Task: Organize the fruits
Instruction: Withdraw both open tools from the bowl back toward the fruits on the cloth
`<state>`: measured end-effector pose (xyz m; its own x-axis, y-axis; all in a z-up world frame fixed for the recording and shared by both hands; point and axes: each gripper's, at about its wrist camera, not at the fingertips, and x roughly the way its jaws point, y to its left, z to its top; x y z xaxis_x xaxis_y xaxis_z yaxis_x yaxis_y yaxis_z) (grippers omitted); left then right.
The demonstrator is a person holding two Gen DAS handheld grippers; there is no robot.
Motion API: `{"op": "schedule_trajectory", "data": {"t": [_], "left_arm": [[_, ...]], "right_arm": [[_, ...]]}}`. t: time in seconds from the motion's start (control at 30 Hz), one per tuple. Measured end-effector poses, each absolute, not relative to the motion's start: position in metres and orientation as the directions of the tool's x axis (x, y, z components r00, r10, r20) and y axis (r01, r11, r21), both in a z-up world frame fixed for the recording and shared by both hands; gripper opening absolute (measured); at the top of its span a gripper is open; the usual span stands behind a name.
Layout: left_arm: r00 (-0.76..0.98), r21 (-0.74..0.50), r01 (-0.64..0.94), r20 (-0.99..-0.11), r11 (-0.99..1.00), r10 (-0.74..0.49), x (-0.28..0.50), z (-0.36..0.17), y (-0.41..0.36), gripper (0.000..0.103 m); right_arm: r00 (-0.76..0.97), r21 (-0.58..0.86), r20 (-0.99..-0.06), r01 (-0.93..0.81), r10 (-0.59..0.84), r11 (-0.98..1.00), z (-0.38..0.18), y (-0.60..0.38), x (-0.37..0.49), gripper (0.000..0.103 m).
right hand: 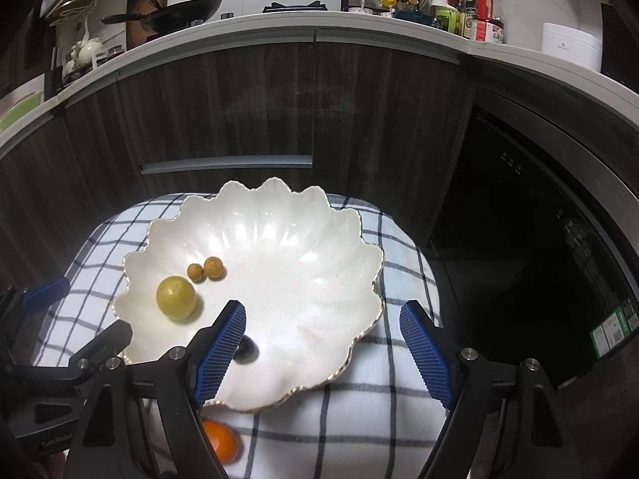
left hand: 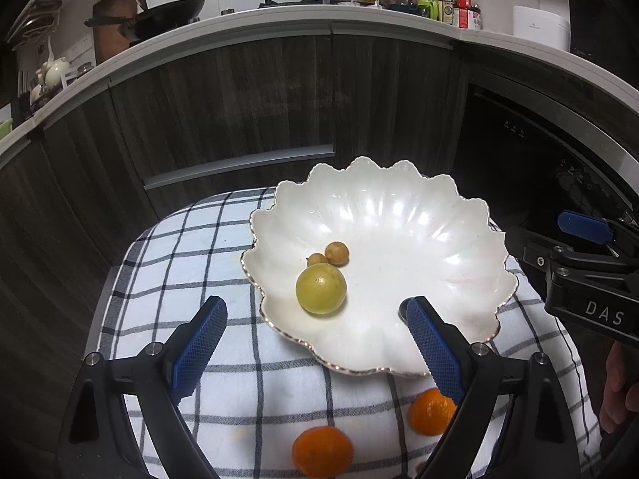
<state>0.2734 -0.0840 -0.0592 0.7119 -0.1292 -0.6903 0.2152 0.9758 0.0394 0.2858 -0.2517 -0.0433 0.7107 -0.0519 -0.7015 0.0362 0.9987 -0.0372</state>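
A white scalloped bowl (left hand: 399,239) sits on a checked cloth (left hand: 191,247). In it lie a green round fruit (left hand: 320,288) and two small brown fruits (left hand: 336,253). A small dark fruit (right hand: 247,348) lies in the bowl, partly hidden behind my right gripper's left finger. Two oranges (left hand: 322,452) (left hand: 431,411) lie on the cloth in front of the bowl. My left gripper (left hand: 315,319) is open and empty above the bowl's near rim. My right gripper (right hand: 323,319) is open and empty over the bowl's (right hand: 279,239) right part; one orange (right hand: 221,441) shows below it.
Dark wood cabinets (left hand: 239,99) stand behind the clothed surface. A white counter (left hand: 279,12) above carries a wok (left hand: 167,16), a spice rack and bottles (left hand: 463,4). A dark appliance (right hand: 539,219) stands at the right.
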Motion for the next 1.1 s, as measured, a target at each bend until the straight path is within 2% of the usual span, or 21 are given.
{"op": "schedule_trajectory", "data": {"t": [1.1], "left_arm": [[0.699, 0.029, 0.234, -0.700, 0.972, -0.147, 0.201, -0.063, -0.064, 0.093]], "right_arm": [[0.691, -0.013, -0.720, 0.075, -0.061, 0.997, -0.040, -0.237, 0.212, 0.080]]}}
